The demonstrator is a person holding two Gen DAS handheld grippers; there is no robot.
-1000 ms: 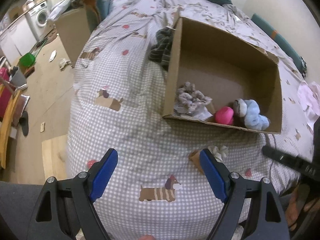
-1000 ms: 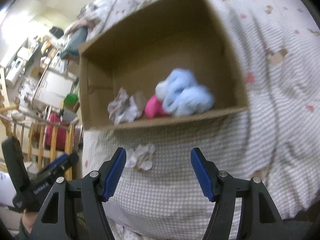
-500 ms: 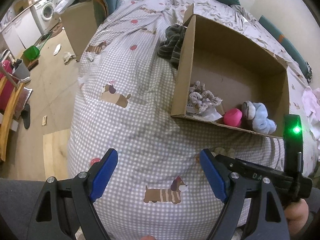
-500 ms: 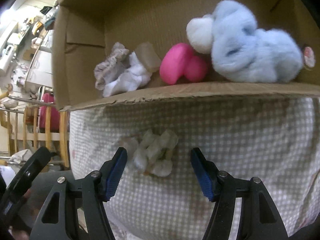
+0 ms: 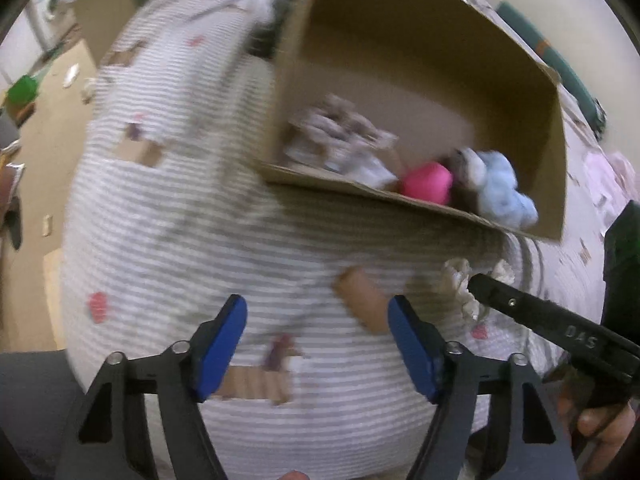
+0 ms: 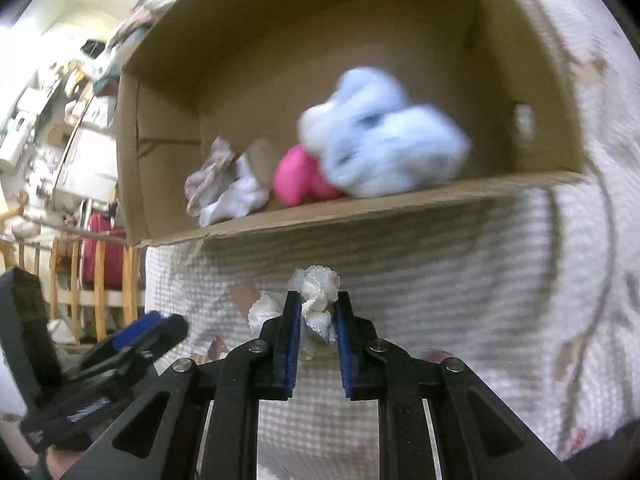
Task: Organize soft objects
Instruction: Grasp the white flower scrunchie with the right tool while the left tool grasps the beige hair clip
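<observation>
the right tool (image 6: 316, 320), wide open a moment ago, is now being closed on the white scrunchie (image 6: 316, 300); the left tool (image 5: 316, 344), closing, holds nothing; boxing is judged next.

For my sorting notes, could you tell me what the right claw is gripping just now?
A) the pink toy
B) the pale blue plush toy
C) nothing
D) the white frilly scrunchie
D: the right claw is closing, its blue pads pinching the white frilly scrunchie on the bed, outside the cardboard box.
</observation>
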